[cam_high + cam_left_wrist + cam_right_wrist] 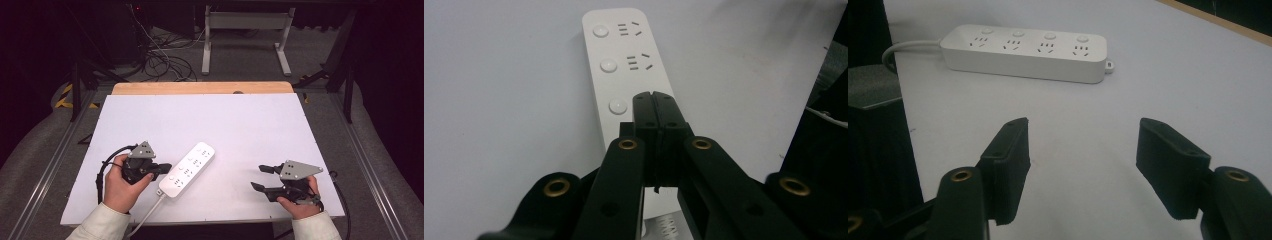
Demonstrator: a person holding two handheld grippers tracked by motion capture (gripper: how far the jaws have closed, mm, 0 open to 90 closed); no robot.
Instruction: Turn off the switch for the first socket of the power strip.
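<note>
A white power strip (188, 170) with several sockets and round buttons lies slanted at the front middle of the white table (210, 120). Its white cord (148, 215) runs off the front edge. My left gripper (166, 168) is shut, with nothing between its jaws, and its tips sit just at the strip's near left side. In the left gripper view the shut tips (654, 100) hover over the power strip (624, 65) beside a button. My right gripper (261, 178) is open at the front right, well apart from the strip. The right gripper view has the power strip (1025, 52) lying far beyond the spread jaws (1083, 155).
A wooden board edge (202, 88) lines the table's far side. Beyond it on the floor stand a white table frame (245, 35) and a tangle of cables (160, 60). Metal rails (55, 160) run along both sides of the table.
</note>
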